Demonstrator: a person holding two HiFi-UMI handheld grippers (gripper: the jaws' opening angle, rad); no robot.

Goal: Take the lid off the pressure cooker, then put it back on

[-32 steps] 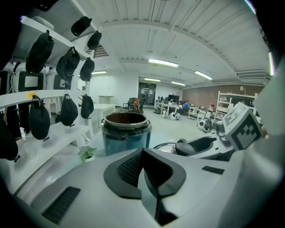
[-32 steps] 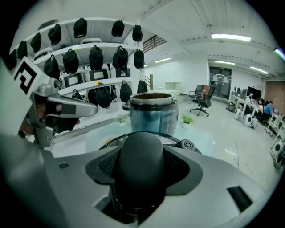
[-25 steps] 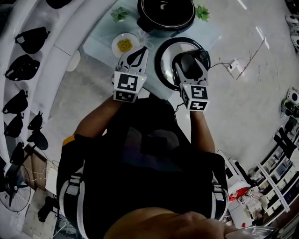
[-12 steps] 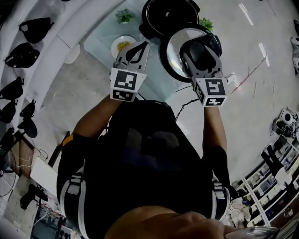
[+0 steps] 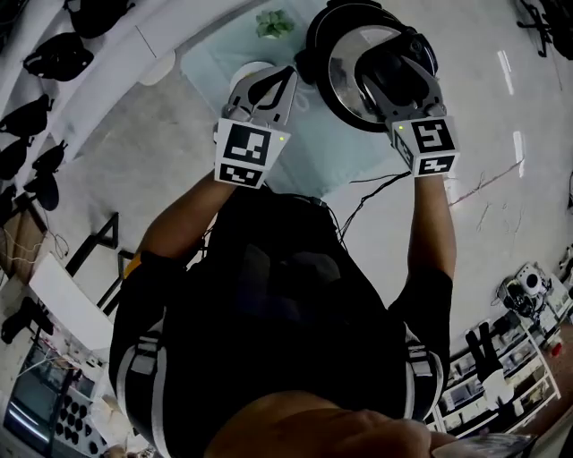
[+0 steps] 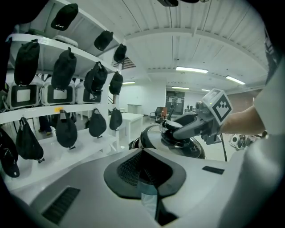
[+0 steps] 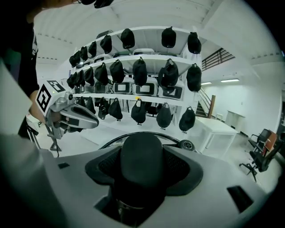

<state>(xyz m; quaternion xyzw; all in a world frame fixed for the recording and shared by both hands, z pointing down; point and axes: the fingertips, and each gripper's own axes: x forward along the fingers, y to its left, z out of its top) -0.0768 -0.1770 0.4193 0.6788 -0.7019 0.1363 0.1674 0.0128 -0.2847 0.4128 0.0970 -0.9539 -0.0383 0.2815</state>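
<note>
My right gripper (image 5: 391, 67) is shut on the black handle (image 7: 142, 158) of the round silver pressure cooker lid (image 5: 345, 80) and holds it in the air above the table's far end. Only a strip of the black cooker body (image 5: 345, 7) shows past the lid's far rim; the lid hides the rest. In the left gripper view the lid (image 6: 153, 138) and right gripper (image 6: 178, 130) are ahead on the right. The left gripper (image 5: 273, 85), jaws shut and holding nothing, hovers over the table to the left of the lid. It also shows in the right gripper view, where the left gripper (image 7: 82, 118) is on the left.
The pale glass table (image 5: 309, 152) carries a small green plant (image 5: 273, 22) at its far left and a white dish (image 5: 247, 70) partly under the left gripper. Shelves of black bags (image 7: 140, 71) line the wall. A cable (image 5: 376, 192) trails off the table's near right edge.
The right gripper lifted the lid off the near table surface and carried it away from me, over toward the cooker body. The left gripper moved forward beside it, still shut.
</note>
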